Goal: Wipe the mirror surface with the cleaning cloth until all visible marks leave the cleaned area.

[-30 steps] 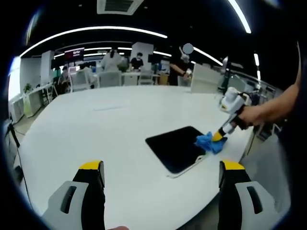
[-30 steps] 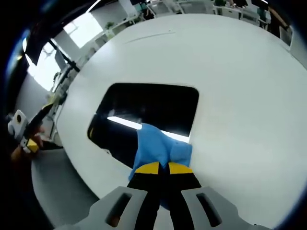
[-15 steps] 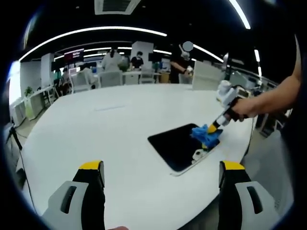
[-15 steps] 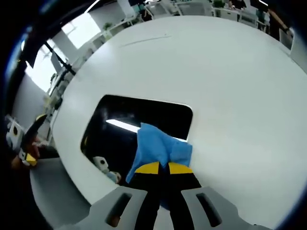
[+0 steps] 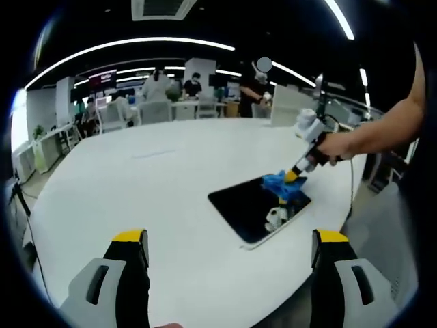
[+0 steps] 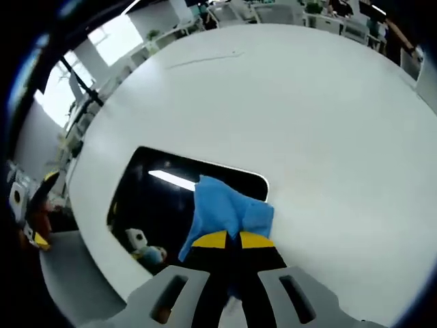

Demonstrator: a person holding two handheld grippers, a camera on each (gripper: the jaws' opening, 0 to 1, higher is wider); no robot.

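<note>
The mirror [image 5: 257, 208] is lying flat on the white tabletop [image 5: 150, 184], near its edge. The right gripper [image 6: 226, 240], its jaws clamped together on the blue cleaning cloth [image 6: 222, 211], is pressing the cloth onto the mirror's corner. The left gripper [image 5: 229, 239] is hovering short of the mirror, jaws wide apart and gripping nothing.

A large white table [image 5: 136, 184] with a rounded edge carries a dark mirror [image 5: 252, 208] lying flat near its edge, ahead and right of the left jaws. In the right gripper view the mirror [image 6: 164, 198] lies just ahead-left of the jaws on the table [image 6: 307, 123].
</note>
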